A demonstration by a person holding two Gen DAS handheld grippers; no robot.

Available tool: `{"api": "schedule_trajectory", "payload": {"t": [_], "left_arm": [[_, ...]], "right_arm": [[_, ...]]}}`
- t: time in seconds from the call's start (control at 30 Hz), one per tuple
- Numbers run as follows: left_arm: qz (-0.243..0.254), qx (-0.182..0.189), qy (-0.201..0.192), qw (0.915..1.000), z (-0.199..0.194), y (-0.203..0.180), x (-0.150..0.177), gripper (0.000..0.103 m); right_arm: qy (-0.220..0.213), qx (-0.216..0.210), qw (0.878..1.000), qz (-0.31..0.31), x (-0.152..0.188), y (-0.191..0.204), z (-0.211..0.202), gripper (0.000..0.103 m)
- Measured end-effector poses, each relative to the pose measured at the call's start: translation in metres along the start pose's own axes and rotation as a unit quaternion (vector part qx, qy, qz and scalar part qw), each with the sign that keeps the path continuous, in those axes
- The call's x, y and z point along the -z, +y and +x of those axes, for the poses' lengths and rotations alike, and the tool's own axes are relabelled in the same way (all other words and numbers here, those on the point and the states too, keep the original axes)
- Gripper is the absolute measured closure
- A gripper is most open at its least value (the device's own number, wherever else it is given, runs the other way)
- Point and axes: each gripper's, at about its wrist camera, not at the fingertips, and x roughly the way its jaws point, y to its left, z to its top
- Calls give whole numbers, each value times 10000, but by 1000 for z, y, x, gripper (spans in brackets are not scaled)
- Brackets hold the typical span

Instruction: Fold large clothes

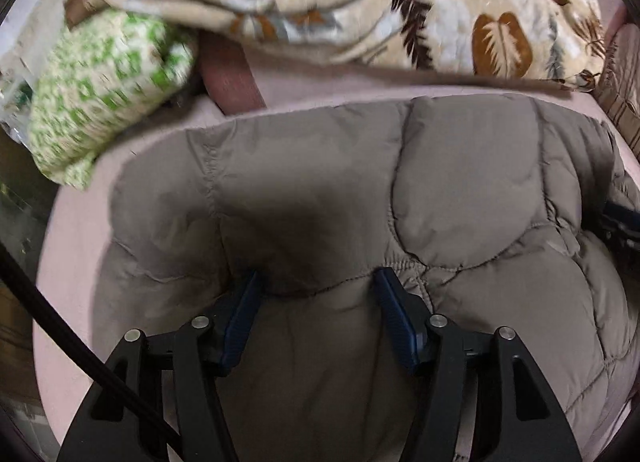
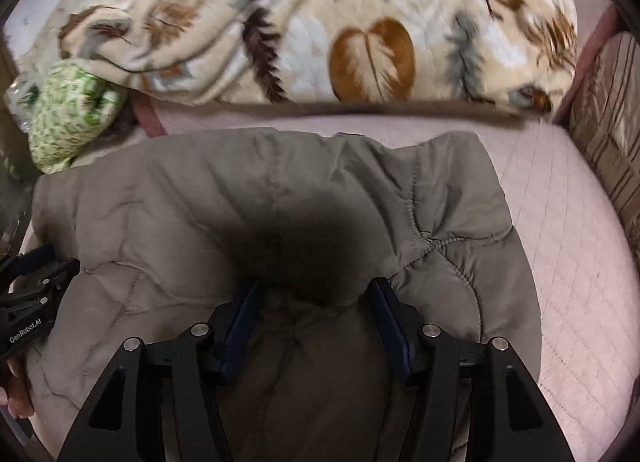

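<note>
One jacket, taupe and quilted, lay folded over on itself on the pink bed cover, filling the near half of both views. Its puffed panels bulged between stitched seams; a gathered seam ran across the right part in the right wrist view.

Left gripper pointed steeply down onto the jacket, jaws parted about halfway. A padded bulge of fabric sat between the blue pads. Whether the pads pressed on it or merely flanked it could not be told. In the right wrist view this gripper showed at the left edge, beside the jacket's left side, with a bit of hand below it.

Right gripper likewise angled down onto the jacket, jaws about half open, a mound of fabric rising between the pads. Pad contact could not be told here either. A dark shadow lay on the fabric just ahead of each gripper.

Beyond the jacket, well apart across a strip of bare cover, a leaf-print blanket lay bunched along the far side. A green-and-white bundle sat at the far left, touching the blanket's edge. A striped cushion stood at the right. A black cable crossed the left wrist view's lower left.
</note>
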Motion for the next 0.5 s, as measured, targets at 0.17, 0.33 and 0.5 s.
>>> {"api": "schedule_trajectory", "payload": {"t": [0.17,0.33,0.5], "left_arm": [[-448,482,-191,9976,-19,19,3,39],[-824,790,-1155,9867,-82,57,54,39],[-967,362,-1722,9796,-119,83,116,39]], "right_arm": [[132,-208,9995,220,-5,-13,-4,41],[-830,-633,9943,227,15,-4,-91,39],[-1401,-751,9865,391,66,-8,-151,39]]}}
